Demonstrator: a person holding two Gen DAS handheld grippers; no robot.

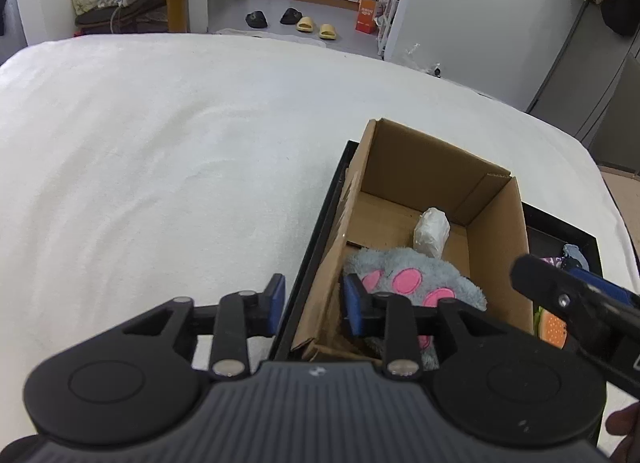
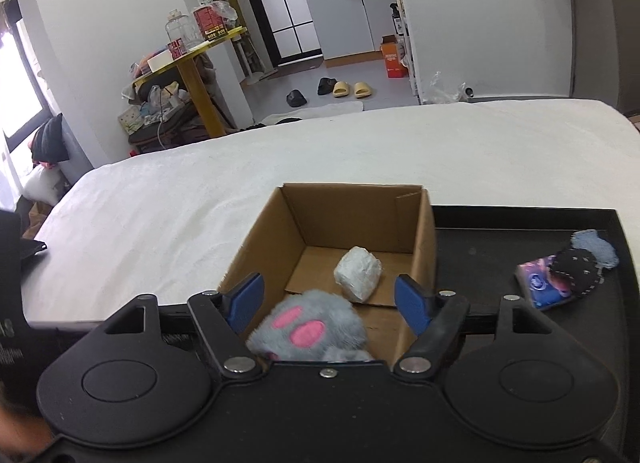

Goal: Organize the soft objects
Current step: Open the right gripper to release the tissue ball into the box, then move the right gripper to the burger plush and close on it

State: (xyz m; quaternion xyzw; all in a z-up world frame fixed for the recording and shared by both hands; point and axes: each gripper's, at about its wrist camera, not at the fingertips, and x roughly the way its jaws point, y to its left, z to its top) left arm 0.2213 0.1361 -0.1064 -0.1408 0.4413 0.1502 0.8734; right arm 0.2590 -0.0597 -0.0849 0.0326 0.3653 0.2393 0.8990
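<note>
An open cardboard box point(image 1: 424, 167) point(image 2: 352, 203) stands on a black tray point(image 2: 520, 247) on the white bed. Inside lie a grey plush paw with pink pads point(image 1: 404, 283) point(image 2: 308, 331) and a white wrapped bundle point(image 1: 431, 232) point(image 2: 358, 273). My left gripper point(image 1: 314, 303) is open, straddling the box's left wall, its right fingertip touching the paw. My right gripper point(image 2: 330, 303) is open above the paw at the box's near edge, holding nothing; it also shows in the left wrist view point(image 1: 560, 295).
On the tray right of the box lie a blue tissue pack point(image 2: 540, 283), a dark sock point(image 2: 576, 267) and a grey-blue fluffy item point(image 2: 596, 247). An orange burger-like plush point(image 1: 554, 329) sits by the box. The white bed point(image 1: 160, 163) spreads left and beyond.
</note>
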